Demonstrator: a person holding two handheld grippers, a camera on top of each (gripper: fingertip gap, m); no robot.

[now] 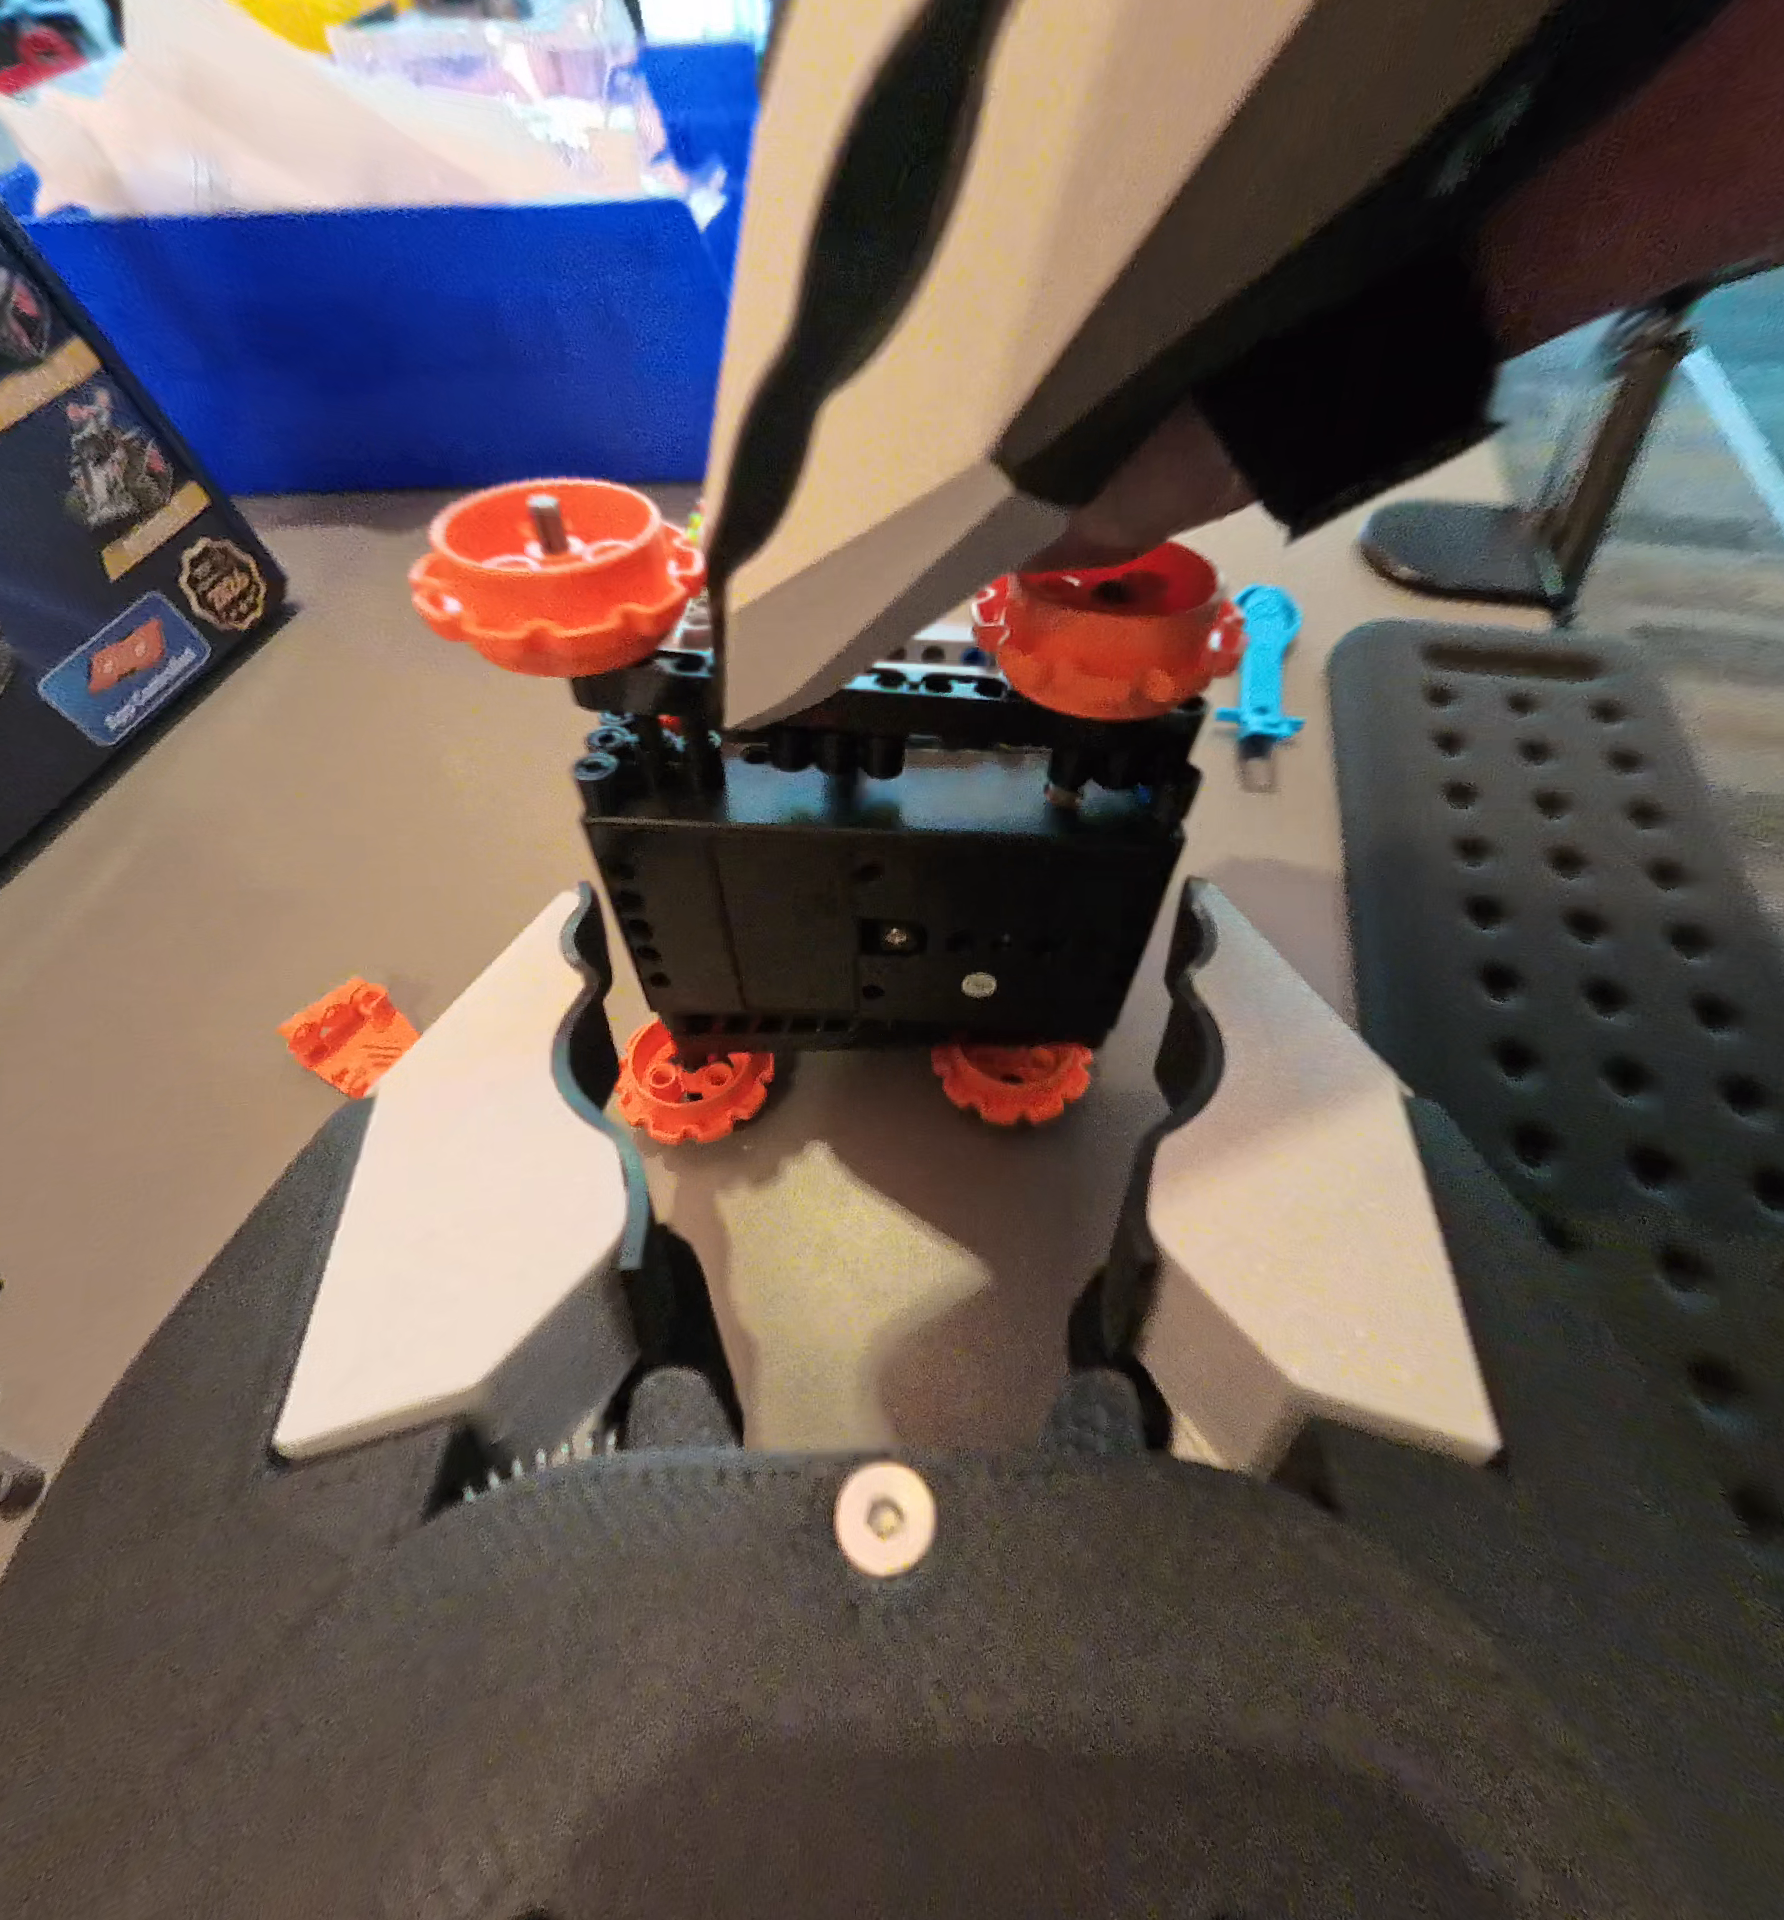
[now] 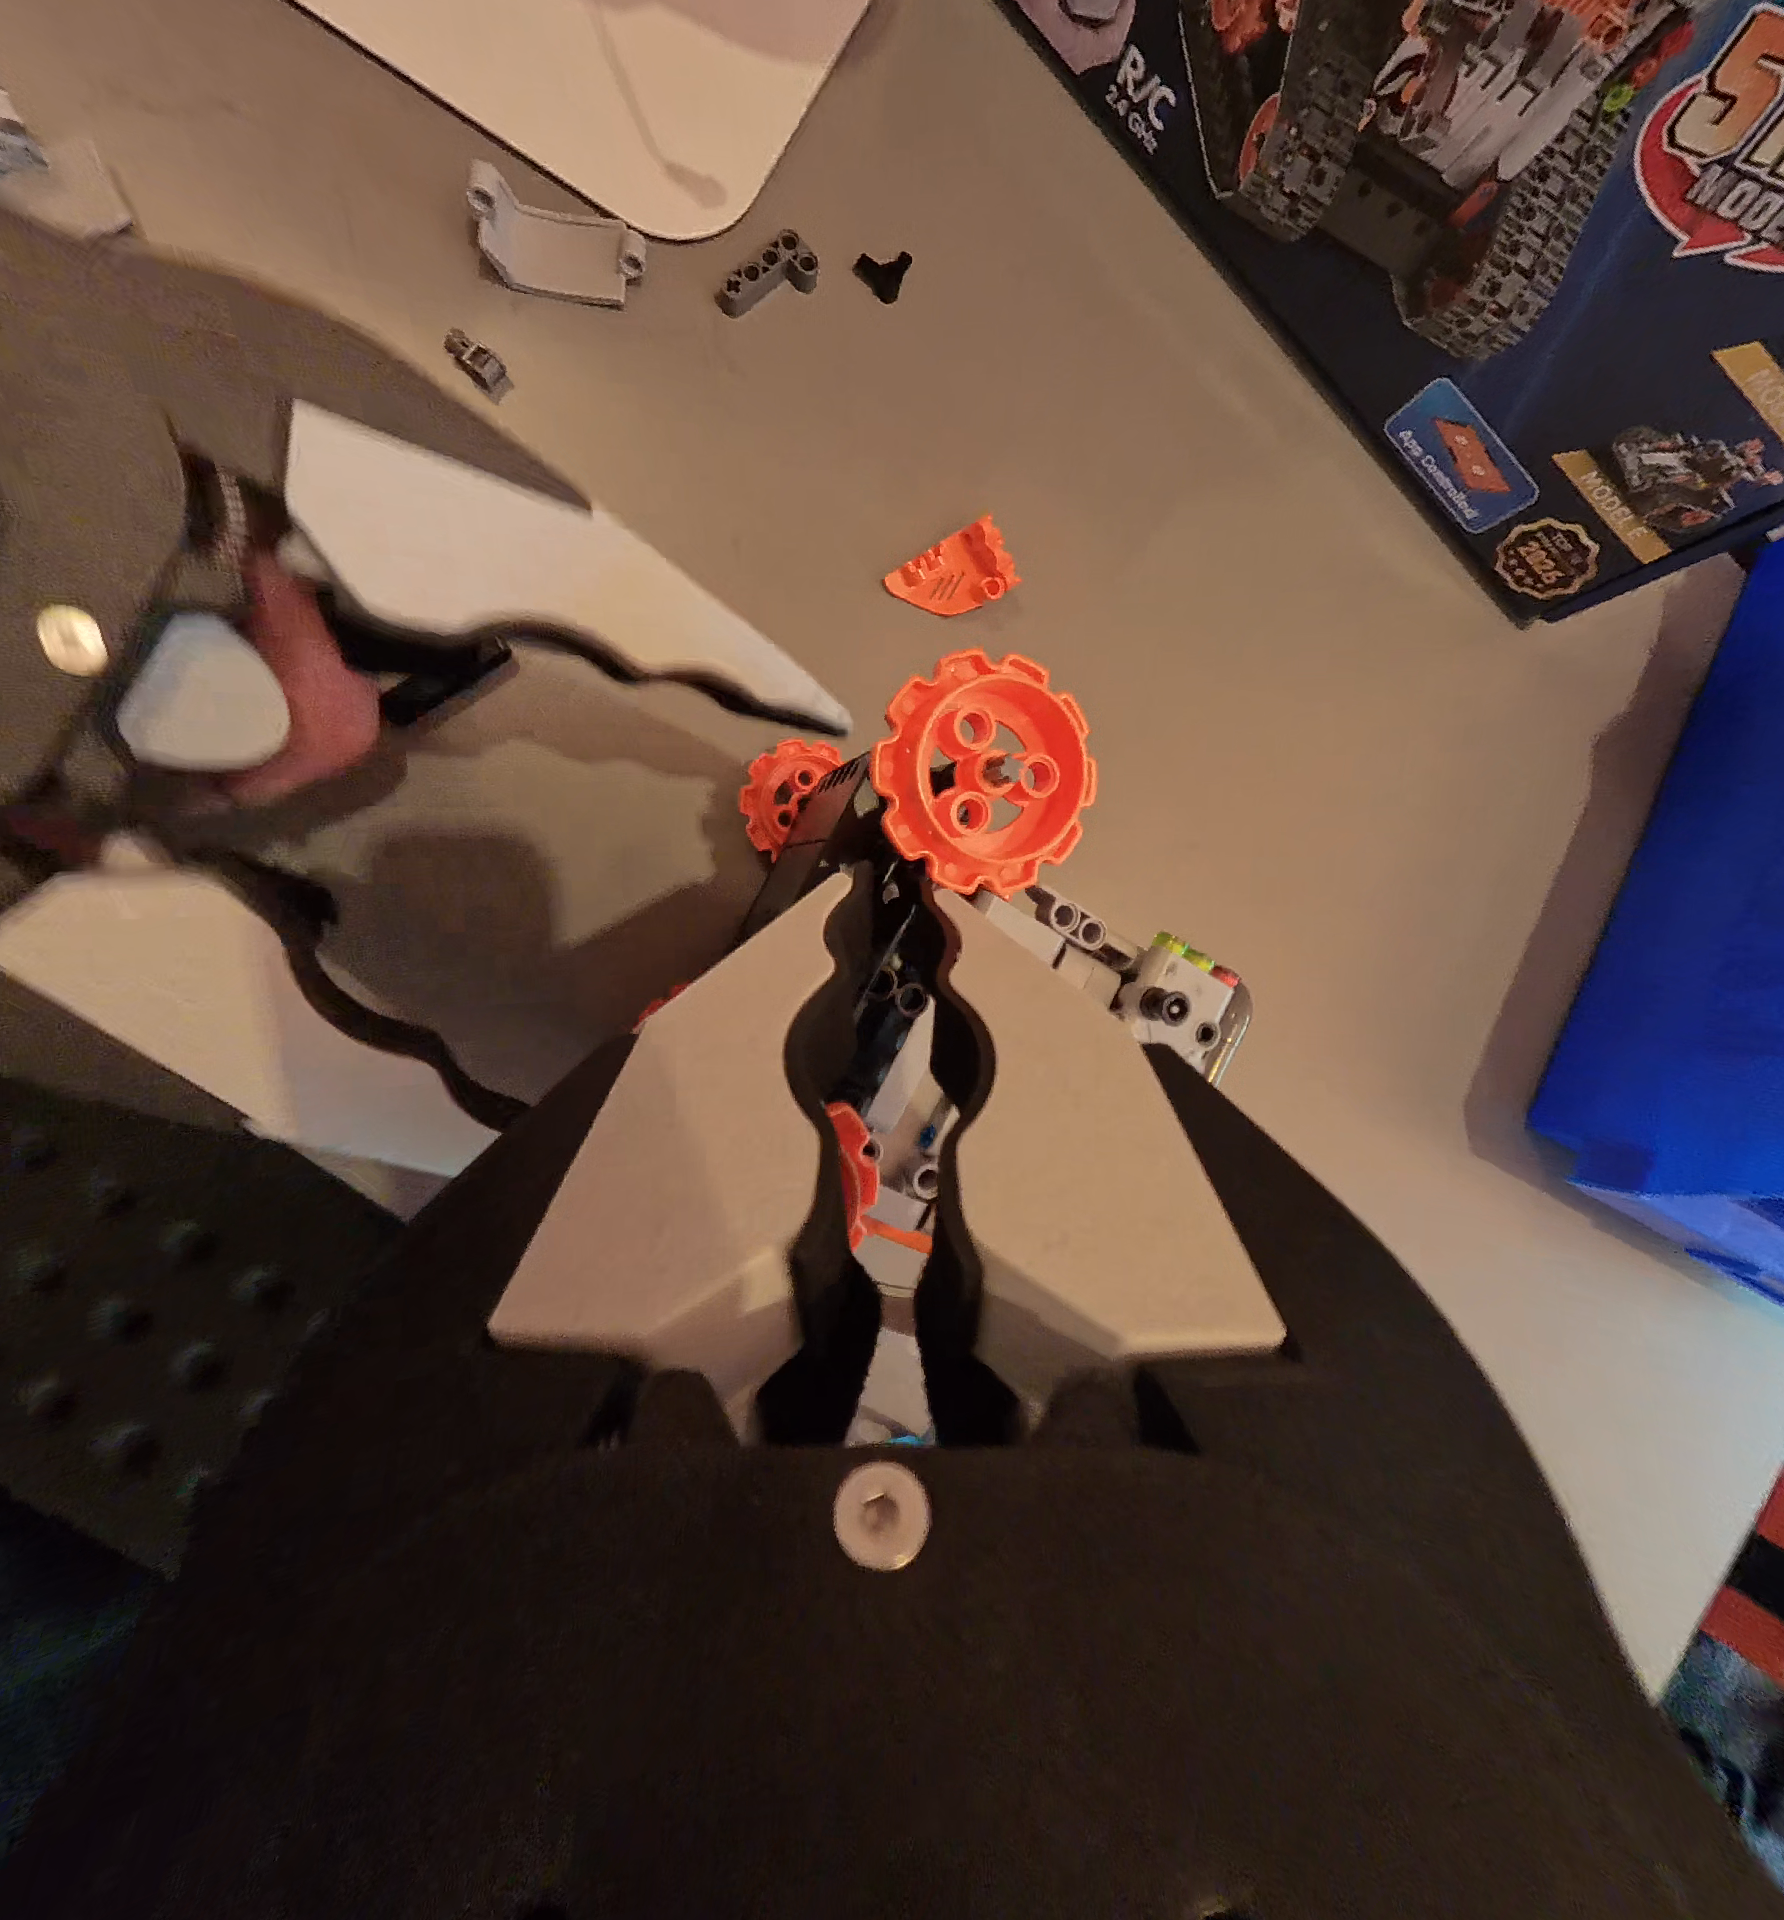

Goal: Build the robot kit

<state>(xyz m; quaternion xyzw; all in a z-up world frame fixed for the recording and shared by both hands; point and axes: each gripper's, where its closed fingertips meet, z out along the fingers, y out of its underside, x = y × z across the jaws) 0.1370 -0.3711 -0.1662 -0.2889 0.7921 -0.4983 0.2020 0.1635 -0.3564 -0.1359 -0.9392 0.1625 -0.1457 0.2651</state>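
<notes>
So the left claw (image 1: 888,904) is spread wide, one finger on each side of the black brick-built model (image 1: 867,935) standing on its small orange wheels on the table (image 1: 140,1039). They're just beside its lower body, but I can't tell if they actually touch it. The right claw (image 2: 890,883) comes in from above with its fingers nearly together, pinching the model's upper black frame right by the big orange toothed wheel (image 2: 987,774). A loose orange piece (image 1: 348,1034) lies just outside the left claw's left finger, and a blue tool (image 1: 1262,665) sits farther off past the model.
</notes>
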